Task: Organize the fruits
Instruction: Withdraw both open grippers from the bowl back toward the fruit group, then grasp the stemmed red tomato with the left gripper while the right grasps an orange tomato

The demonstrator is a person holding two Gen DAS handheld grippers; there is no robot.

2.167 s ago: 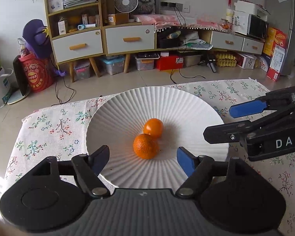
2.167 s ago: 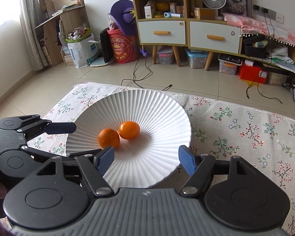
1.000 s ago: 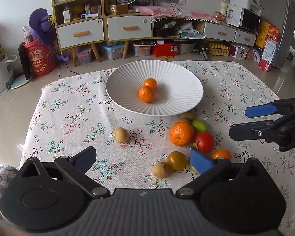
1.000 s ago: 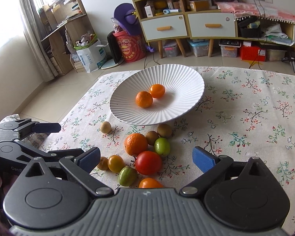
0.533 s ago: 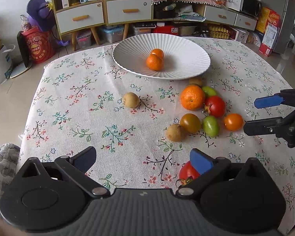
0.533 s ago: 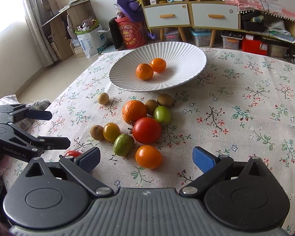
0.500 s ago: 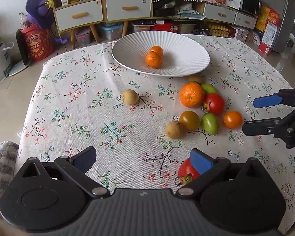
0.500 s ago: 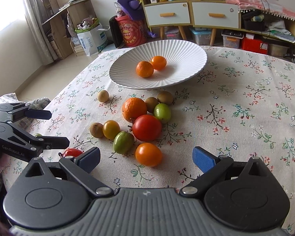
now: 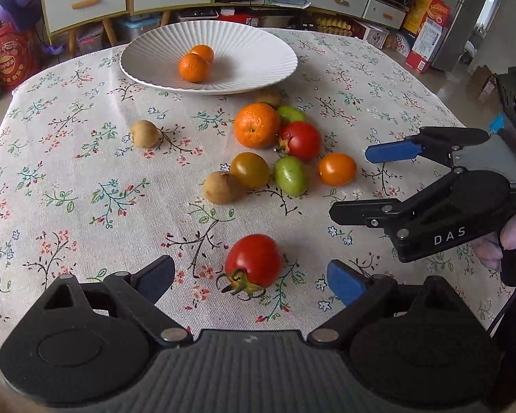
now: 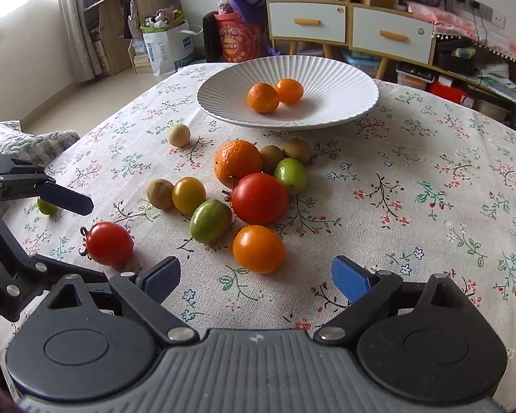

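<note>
Left tongs (image 9: 251, 277) are spread wide and empty, hovering low over the near edge of the tabletop (image 9: 68, 179). Small red tomato (image 9: 254, 264) with its green calyx sits right between the two pads, not touching either, so a squeeze looks like the next move. It lies well apart from the other loose fruit, probably why it's being picked singly.

Right tongs (image 10: 256, 277) also stand apart with nothing in them. Orange tomato (image 10: 258, 248) lies just ahead of the gap, nearest member of the cluster; judged the likely right-side target.

Cluster at mid tabletop, fruits touching or nearly so: large mandarin (image 10: 238, 162), big red tomato (image 10: 259, 198), green tomatoes (image 10: 210, 221), yellow-brown tomato (image 10: 188, 195), several kiwis (image 10: 160, 193). One pale round fruit (image 10: 179, 135) sits alone toward the left edge. A small green fruit shows behind the left tongs' finger in the right view, partly hidden.

White ribbed plate (image 10: 344, 79) at the far edge holds two small mandarins (image 10: 263, 97), touching each other. Most of the sorting looks undone.

Risk: tomatoes are smooth and round, so an off-centre pinch may roll them.
</note>
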